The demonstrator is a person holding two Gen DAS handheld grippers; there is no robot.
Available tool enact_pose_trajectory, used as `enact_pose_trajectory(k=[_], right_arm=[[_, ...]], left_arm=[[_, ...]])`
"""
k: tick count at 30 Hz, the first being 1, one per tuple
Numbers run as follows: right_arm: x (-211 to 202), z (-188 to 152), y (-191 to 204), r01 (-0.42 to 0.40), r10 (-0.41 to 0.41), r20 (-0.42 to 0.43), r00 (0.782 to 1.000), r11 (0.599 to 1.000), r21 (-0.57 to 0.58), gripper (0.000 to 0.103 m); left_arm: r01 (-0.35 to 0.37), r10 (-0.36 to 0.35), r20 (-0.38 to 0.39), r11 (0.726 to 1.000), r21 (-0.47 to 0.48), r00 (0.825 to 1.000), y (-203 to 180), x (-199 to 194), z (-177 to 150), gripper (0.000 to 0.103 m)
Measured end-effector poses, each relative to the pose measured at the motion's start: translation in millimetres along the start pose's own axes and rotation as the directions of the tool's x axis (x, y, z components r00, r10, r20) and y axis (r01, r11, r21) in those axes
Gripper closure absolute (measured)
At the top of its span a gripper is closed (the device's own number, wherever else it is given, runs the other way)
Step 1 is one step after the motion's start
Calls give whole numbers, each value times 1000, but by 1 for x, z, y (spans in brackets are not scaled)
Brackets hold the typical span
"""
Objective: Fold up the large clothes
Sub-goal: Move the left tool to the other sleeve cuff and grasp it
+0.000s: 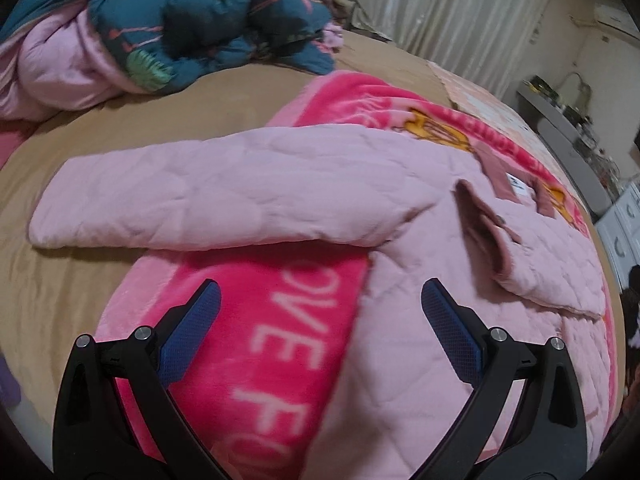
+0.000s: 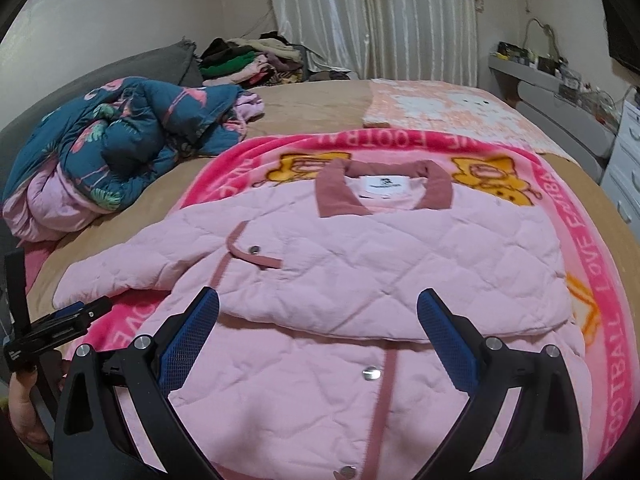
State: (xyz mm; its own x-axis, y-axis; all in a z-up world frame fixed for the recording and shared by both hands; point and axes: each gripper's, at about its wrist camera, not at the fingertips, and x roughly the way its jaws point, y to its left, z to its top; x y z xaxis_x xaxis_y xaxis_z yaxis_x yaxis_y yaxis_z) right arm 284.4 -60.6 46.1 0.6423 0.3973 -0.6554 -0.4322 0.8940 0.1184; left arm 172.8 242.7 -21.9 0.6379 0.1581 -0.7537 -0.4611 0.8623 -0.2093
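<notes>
- Your left gripper (image 1: pixel 320 300) hangs with its jaws spread wide and nothing between them, over the bright pink blanket (image 1: pixel 256 320) just left of the jacket's body.
- Your right gripper (image 2: pixel 318 308) is likewise wide apart and empty, poised above the near half of the pink quilted jacket (image 2: pixel 360 264).
- The jacket lies front-up on the blanket in the middle of the bed, its darker pink collar (image 2: pixel 384 188) at the far end and its snap buttons running toward you.
- Its right sleeve (image 2: pixel 420 280) is folded across the chest; its other sleeve (image 1: pixel 200 196) stretches out to the left, the cuff end reaching off the blanket onto the tan bedsheet (image 1: pixel 60 288).
- A teal flowered quilt (image 2: pixel 120 136) with a pale pink lining sits bunched at the far left of the bed, well apart from the jacket.
- A pile of clothes (image 2: pixel 256 60) lies at the far edge near the curtain (image 2: pixel 380 16).
- In the right wrist view your left gripper (image 2: pixel 60 320) shows at the left edge, your hand (image 2: pixel 24 404) below it.
</notes>
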Motion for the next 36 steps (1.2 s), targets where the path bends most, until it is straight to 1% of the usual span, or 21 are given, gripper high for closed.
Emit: enact_pose_trajectory(k=[6, 14, 21, 24, 27, 30, 33, 36], right_arm=[[5, 2, 32, -8, 8, 7, 1000, 998, -68, 4], [24, 3, 73, -56, 56, -9, 998, 991, -120, 4], [45, 4, 114, -102, 97, -37, 995, 977, -185, 4], [53, 3, 133, -119, 111, -48, 993, 969, -218, 4], [61, 0, 152, -138, 126, -63, 990, 958, -250, 4], [70, -3, 170, -157, 140, -81, 987, 949, -274, 4], [76, -8, 184, -174, 152, -97, 984, 939, -296, 4], [86, -13, 202, -188, 157, -120, 980, 924, -334, 4]], left_arm=[[-14, 15, 4, 997, -73, 1000, 34, 4, 1, 9], [-49, 52, 16, 985, -166, 999, 80, 6, 2, 9], [-53, 62, 28, 971, -234, 998, 111, 6, 5, 9], [-46, 58, 33, 959, -280, 998, 126, 8, 5, 9], [-55, 66, 26, 946, -321, 997, 139, 12, 3, 9], [-35, 49, 28, 928, -372, 998, 154, 17, 1, 9], [-11, 23, 22, 896, -443, 1000, 172, 26, -3, 9], [-17, 26, 11, 878, -479, 1000, 183, 32, -5, 9]])
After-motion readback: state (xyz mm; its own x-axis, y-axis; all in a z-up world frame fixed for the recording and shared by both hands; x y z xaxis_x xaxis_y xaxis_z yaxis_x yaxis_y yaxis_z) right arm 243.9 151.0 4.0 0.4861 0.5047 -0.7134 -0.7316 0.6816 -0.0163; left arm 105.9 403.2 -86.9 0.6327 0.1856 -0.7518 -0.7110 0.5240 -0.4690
